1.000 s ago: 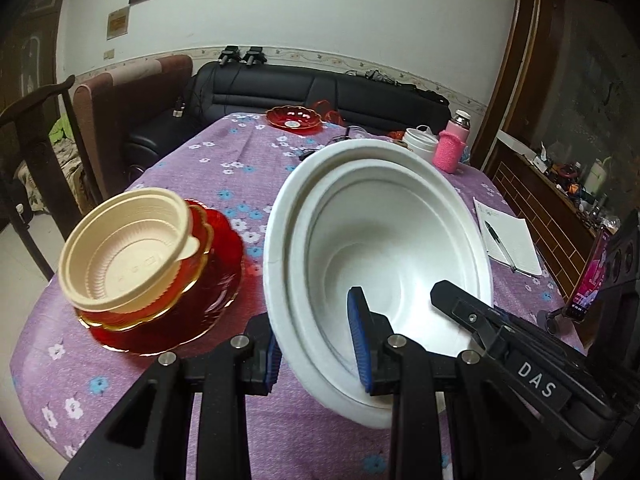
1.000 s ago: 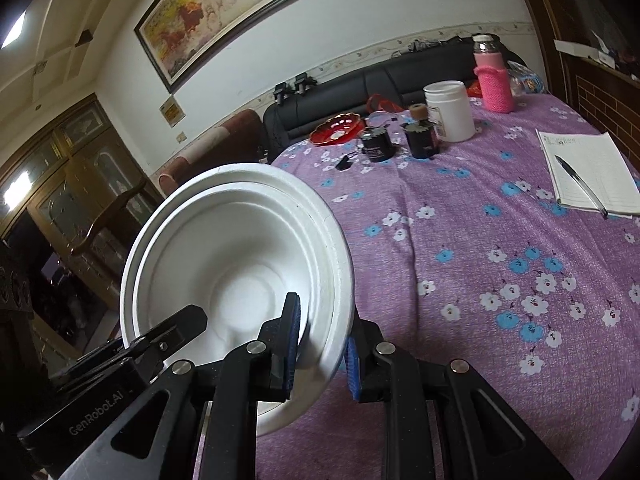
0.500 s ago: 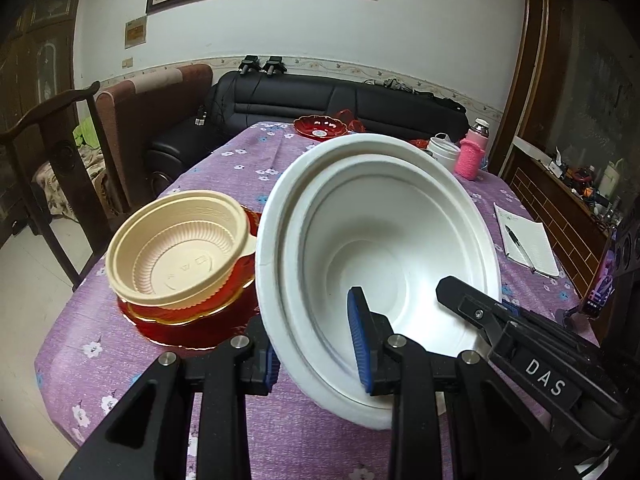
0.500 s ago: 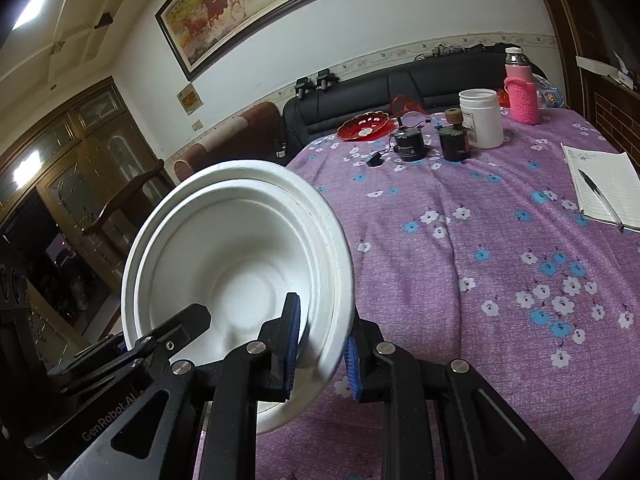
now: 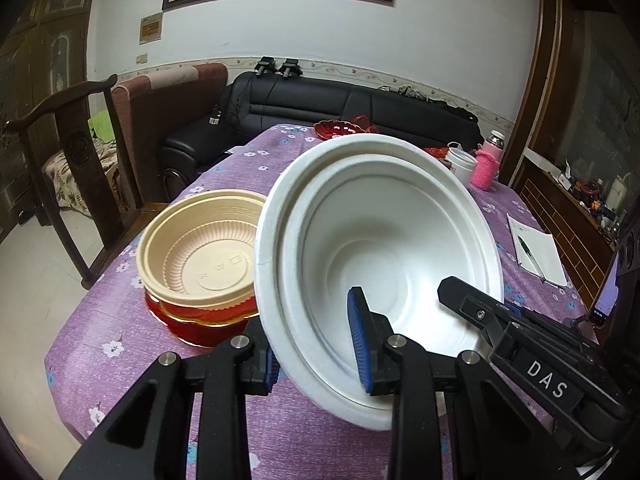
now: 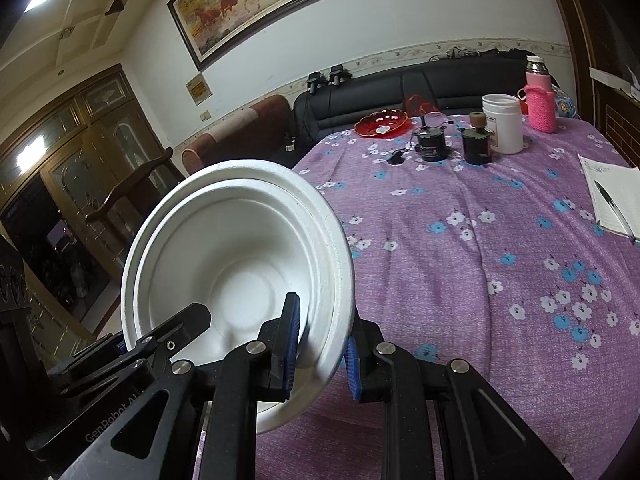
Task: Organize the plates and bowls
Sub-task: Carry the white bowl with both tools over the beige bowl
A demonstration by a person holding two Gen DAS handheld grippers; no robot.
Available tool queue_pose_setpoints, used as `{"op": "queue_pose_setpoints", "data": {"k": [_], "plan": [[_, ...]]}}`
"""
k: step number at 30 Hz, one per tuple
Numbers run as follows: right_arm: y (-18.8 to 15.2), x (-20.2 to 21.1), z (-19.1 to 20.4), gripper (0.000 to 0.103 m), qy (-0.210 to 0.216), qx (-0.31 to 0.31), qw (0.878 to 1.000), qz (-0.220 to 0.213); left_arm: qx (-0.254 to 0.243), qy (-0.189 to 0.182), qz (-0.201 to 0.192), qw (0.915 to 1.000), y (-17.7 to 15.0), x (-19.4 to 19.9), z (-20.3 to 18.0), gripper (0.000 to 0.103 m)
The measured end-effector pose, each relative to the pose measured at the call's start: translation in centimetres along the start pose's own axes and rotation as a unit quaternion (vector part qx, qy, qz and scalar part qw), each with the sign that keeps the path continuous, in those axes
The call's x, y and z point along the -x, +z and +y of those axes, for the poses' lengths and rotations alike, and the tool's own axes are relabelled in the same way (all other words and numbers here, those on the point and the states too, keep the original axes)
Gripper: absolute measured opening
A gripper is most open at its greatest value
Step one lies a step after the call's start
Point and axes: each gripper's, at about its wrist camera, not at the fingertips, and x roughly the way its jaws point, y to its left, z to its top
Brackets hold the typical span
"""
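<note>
A stack of two white foam bowls (image 5: 384,264) is held in the air over the purple flowered table, tilted on edge. My left gripper (image 5: 316,354) is shut on the stack's near left rim. My right gripper (image 6: 320,344) is shut on the opposite rim, and the bowls also show in the right wrist view (image 6: 236,264). To the left, a beige ribbed plastic bowl (image 5: 200,252) sits nested on a red gold-rimmed dish (image 5: 200,320) on the table. A small red glass dish (image 6: 380,122) stands at the far end.
At the far end stand two dark jars (image 6: 476,142), a white canister (image 6: 502,122) and a pink-sleeved bottle (image 6: 540,96). A notebook with a pen (image 6: 612,196) lies at the right edge. A wooden chair (image 5: 60,152) and black sofa (image 5: 340,112) surround the table.
Both grippers have lifted and drawn the white bowls back toward me. The beige bowl stack now appears closer to the white bowls' left rim.
</note>
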Motion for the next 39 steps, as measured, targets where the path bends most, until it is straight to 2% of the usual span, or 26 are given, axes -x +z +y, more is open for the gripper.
{"op": "queue_pose_setpoints", "data": {"k": [10,18,23,30,39], "plan": [[0.9,-1.8,2.8,0.022,0.002,0.024,1.0,0.011,0.021,0.006,-0.004,0.9997,0.7,0.0,3.1,0.028],[4.4,-4.9,6.7,0.022,0.02,0.048,0.998,0.019,0.039,0.022,-0.018,0.9988,4.2,-0.1,7.0,0.028],[5.5,-6.6,9.2,0.022,0.028,0.062,0.997,0.025,0.045,0.045,-0.033,0.9975,5.6,0.1,9.1,0.028],[6.3,-8.1,10.7,0.023,0.023,0.071,0.997,0.037,0.046,0.062,-0.008,0.997,6.5,-2.4,10.9,0.028],[6.0,-11.3,10.4,0.023,0.018,0.053,0.996,0.075,0.035,0.091,0.012,0.9951,6.4,-4.9,11.9,0.028]]}}
